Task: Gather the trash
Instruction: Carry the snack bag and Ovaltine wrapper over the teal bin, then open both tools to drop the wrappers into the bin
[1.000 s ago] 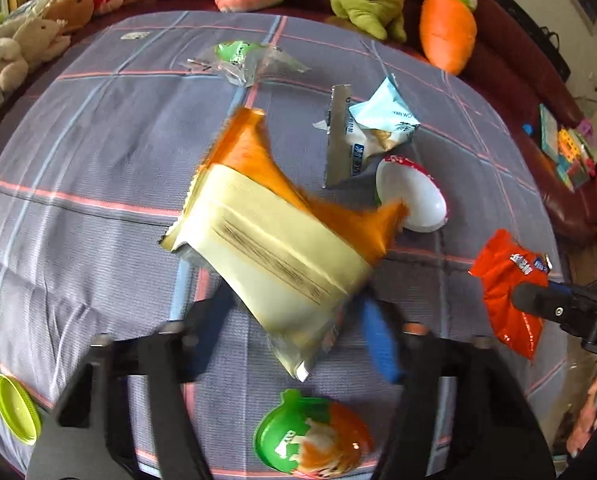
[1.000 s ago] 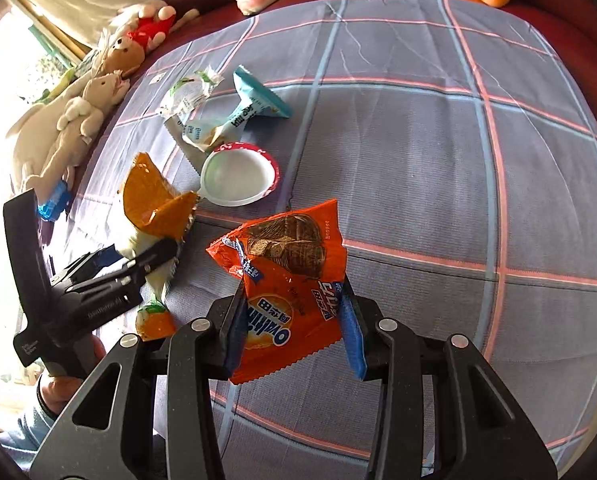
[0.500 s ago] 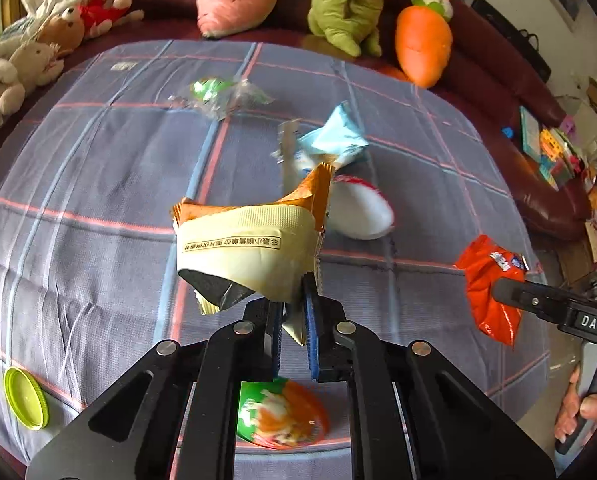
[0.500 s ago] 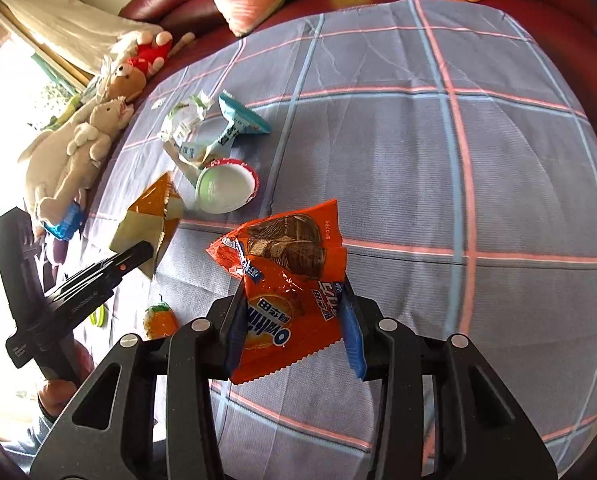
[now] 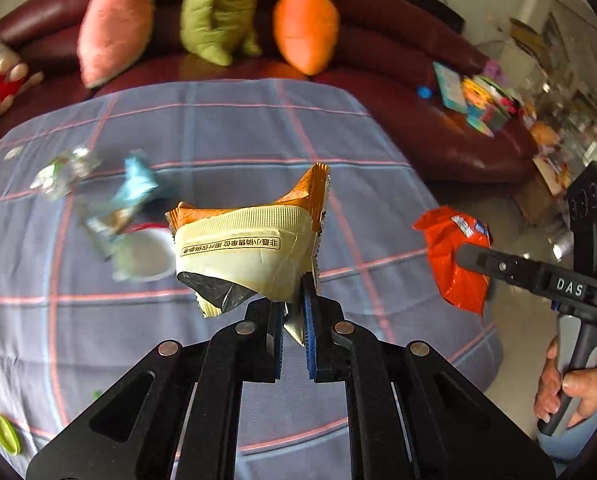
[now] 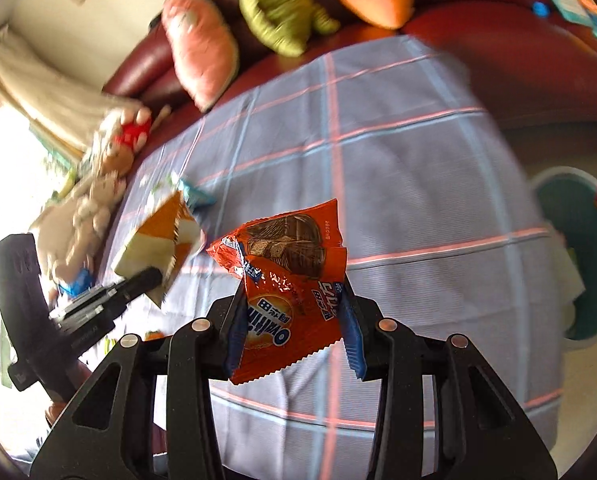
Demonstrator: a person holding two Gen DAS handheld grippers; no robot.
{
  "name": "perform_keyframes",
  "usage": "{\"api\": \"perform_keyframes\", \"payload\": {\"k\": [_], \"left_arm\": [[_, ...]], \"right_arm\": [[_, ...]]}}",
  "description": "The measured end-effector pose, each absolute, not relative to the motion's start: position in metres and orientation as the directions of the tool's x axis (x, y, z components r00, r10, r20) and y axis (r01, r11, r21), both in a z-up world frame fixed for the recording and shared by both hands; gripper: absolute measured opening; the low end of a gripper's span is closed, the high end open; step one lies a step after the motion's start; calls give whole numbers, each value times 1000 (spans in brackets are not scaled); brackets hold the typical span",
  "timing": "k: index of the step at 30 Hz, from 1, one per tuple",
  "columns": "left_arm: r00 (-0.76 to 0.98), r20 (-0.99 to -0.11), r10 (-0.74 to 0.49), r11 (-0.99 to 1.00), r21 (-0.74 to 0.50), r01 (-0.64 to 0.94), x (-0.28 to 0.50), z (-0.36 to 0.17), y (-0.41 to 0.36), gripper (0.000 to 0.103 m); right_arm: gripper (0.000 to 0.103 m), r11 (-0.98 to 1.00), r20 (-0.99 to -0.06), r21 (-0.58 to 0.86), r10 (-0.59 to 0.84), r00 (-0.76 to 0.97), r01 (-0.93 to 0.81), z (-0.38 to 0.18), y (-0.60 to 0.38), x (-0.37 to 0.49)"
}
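My left gripper [image 5: 294, 308] is shut on a cream and orange snack bag [image 5: 250, 248] and holds it up above the checked cloth. It also shows in the right wrist view [image 6: 158, 248]. My right gripper [image 6: 292, 312] is shut on an orange Ovaltine wrapper [image 6: 286, 276], raised above the cloth; the wrapper shows at the right in the left wrist view [image 5: 454, 256]. On the cloth lie a blue wrapper [image 5: 134, 188], a clear green wrapper [image 5: 62, 172] and a white cup lid [image 5: 146, 252].
A green bin [image 6: 574, 256] stands on the floor off the cloth's right edge. Plush toys line a red sofa behind: pink [image 5: 114, 20], green [image 5: 214, 8], carrot [image 5: 306, 24]. A small green cap [image 5: 4, 434] lies at the near left.
Both grippers have lifted and swung right with their wrappers. The left gripper closed on the snack bag a second ago. The green bin has come into the right wrist view.
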State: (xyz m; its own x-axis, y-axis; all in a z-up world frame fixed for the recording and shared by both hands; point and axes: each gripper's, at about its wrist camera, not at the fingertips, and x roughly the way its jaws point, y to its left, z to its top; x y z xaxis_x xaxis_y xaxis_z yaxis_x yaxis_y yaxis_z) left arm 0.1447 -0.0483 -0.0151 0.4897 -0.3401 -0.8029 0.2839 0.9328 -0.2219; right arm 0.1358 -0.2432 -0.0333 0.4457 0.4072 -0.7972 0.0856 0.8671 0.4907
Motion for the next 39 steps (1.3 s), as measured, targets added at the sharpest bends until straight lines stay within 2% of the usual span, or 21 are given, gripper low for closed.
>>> {"api": "perform_keyframes", "payload": {"k": [11,20,30,39], "left_arm": [[346,-821,-454,829,-247,503,166,-25,-207,9],[252,-842,-477,736,-226,639,170,-39,-319,9],[166,-861,-481,683,-249,687,176,-67,-386,9],[97,-869,-486,652,-286,702,182,-92,-414,9]], "right_arm": [[38,821,-764,490,244,597,292,-11,-396,78],[38,757,-766,495,149,625,427,-21,-478,37],[39,723,-787,487,121,604,490,-37,-514,34],[39,707,-805,469,96,585,529,-42,-531,37]]}}
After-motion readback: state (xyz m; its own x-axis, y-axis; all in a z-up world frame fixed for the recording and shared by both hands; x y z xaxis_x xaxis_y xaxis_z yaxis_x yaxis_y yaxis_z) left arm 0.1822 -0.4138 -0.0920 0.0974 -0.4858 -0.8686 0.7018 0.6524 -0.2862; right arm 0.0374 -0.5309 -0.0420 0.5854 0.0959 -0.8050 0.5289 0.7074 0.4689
